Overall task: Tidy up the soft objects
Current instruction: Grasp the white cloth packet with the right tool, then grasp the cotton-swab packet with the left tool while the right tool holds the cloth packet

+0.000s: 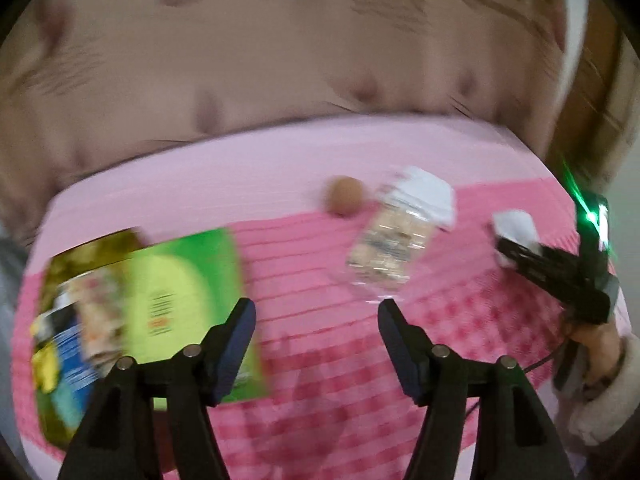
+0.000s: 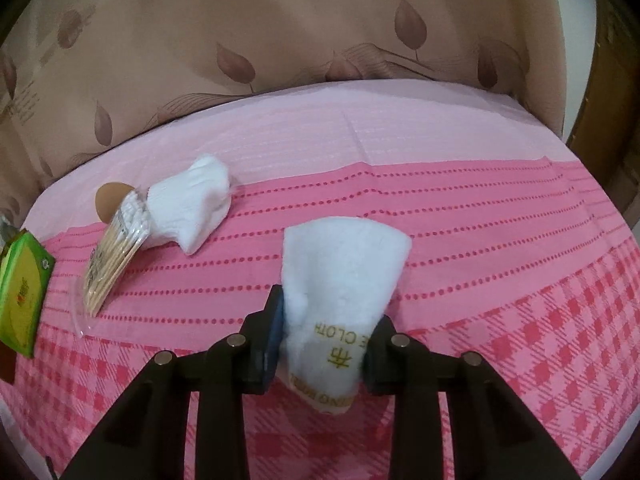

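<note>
The right gripper (image 2: 320, 344) occupies the lower centre of the right wrist view, its jaws closed on a folded white cloth with gold printed lettering (image 2: 340, 280); the pads press both sides of the cloth's lower part, and its upper part fans out above the fingers. Around the cloth, the pink woven tablecloth (image 2: 480, 240) is bare across the centre and right of the frame, up to its pale far edge against a beige leaf-patterned curtain (image 2: 320, 32). At centre left lie a white ribbed sock (image 2: 192, 208), a clear packet of wooden-stemmed cotton swabs (image 2: 116, 248) touching it, and a brown egg (image 2: 110, 200) behind the packet. A green cardboard box (image 2: 22, 288) sits at the left edge.

The left gripper (image 1: 316, 320) stands with jaws spread wide and nothing between them. The left wrist view is blurred. The green box lies at lower left, partly behind the left finger, beside a multicoloured printed packet (image 1: 76, 320). Bare tablecloth fills the gap between the fingers.
</note>
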Demonstrator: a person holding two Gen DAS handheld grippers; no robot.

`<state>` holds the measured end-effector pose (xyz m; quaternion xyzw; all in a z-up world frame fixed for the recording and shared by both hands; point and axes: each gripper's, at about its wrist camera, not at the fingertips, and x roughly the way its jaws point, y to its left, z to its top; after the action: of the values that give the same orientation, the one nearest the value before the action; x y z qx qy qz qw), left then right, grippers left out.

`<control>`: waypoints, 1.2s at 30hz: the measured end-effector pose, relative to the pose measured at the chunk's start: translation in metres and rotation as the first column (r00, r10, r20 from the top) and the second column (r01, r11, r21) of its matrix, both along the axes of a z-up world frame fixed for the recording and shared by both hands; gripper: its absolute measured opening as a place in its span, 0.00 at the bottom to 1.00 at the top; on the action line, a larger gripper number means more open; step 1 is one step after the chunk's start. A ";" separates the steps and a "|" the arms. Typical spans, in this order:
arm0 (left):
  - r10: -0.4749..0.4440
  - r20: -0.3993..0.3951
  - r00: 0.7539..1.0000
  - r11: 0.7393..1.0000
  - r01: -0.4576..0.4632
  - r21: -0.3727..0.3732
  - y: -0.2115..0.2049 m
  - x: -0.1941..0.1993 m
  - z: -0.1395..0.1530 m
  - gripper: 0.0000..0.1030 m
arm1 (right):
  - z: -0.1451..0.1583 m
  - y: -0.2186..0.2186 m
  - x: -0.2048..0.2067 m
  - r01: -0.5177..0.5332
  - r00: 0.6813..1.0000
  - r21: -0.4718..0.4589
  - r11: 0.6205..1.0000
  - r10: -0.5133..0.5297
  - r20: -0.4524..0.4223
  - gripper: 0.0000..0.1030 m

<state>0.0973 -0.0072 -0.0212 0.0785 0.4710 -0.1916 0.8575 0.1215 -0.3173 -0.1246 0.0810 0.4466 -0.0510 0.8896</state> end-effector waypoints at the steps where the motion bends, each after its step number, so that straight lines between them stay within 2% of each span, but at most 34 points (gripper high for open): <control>1: -0.036 -0.023 0.999 0.999 0.036 0.011 -0.015 0.004 -0.006 0.65 | 0.000 0.002 0.001 -0.005 1.000 -0.014 1.000 0.005 0.003 0.29; 6: -0.134 -0.068 0.989 0.986 0.140 0.085 -0.071 0.026 -0.031 0.66 | 0.000 0.004 0.001 -0.018 1.000 -0.013 1.000 0.018 0.002 0.33; 15: -0.154 -0.102 0.983 0.968 0.171 0.186 -0.116 0.062 -0.071 0.66 | -0.001 0.004 0.001 -0.027 1.000 -0.001 1.000 0.027 0.004 0.37; 19: -0.135 -0.100 0.986 0.967 0.153 0.203 -0.121 0.075 -0.082 0.68 | -0.002 0.006 0.003 -0.035 0.999 -0.008 0.999 0.035 0.000 0.39; 24: -0.114 -0.090 0.989 0.976 0.129 0.174 -0.123 0.087 -0.083 0.68 | -0.004 0.010 0.004 -0.043 0.999 -0.030 0.999 0.043 -0.006 0.41; 26: -0.092 -0.092 0.992 0.982 0.106 0.157 -0.120 0.089 -0.082 0.58 | -0.004 0.010 0.004 -0.043 0.999 -0.021 0.999 0.043 -0.004 0.41; 27: -0.080 -0.083 0.993 0.983 0.092 0.160 -0.119 0.090 -0.082 0.47 | -0.004 0.010 0.004 -0.043 0.999 -0.021 0.999 0.043 -0.004 0.42; 30: -0.061 -0.081 0.995 0.984 0.073 0.161 -0.115 0.091 -0.078 0.29 | -0.005 0.010 0.004 -0.043 0.999 -0.024 0.999 0.043 -0.004 0.42; 36: -0.061 -0.082 0.995 0.987 0.073 0.142 -0.113 0.075 -0.068 0.24 | -0.006 0.011 0.004 -0.043 0.999 -0.023 0.999 0.043 -0.004 0.42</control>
<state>0.1725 -0.1202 -0.0890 0.1491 0.5134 -0.1884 0.8238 0.1258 -0.3061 -0.1304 0.0612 0.4492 -0.0370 0.8906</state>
